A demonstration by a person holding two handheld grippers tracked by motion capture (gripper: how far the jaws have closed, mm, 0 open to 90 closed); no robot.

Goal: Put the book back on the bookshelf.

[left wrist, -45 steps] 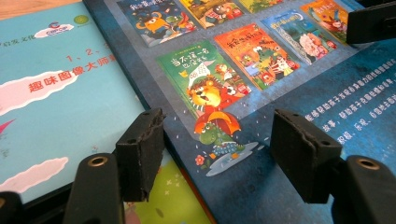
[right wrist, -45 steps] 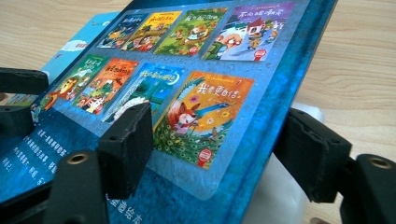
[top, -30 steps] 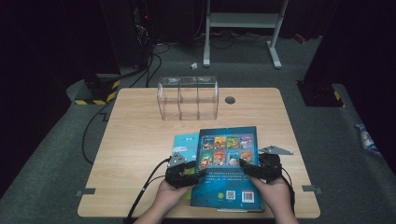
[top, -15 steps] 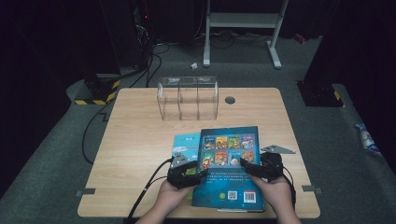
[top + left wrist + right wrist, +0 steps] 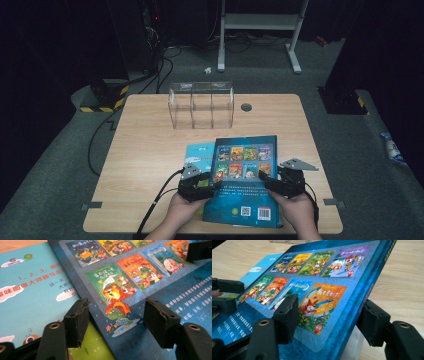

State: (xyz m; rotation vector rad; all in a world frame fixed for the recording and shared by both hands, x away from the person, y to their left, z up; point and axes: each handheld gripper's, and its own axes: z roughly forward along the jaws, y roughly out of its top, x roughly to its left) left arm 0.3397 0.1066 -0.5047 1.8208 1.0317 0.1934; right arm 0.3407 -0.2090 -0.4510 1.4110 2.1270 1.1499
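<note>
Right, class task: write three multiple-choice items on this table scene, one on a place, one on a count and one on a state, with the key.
1. Where does the clear plastic compartment box stand on the pale wooden table?
A. far side
B. near edge
C. left corner

2. How many small cover pictures does the dark blue hardback book show?
A. four
B. six
C. eight

3. That book is:
A. open at the middle
B. shut
C. standing upright

Key:
1 A, the box stands beyond the book, toward the far edge.
2 C, there are two rows of four.
3 B, one whole cover faces up.
</note>
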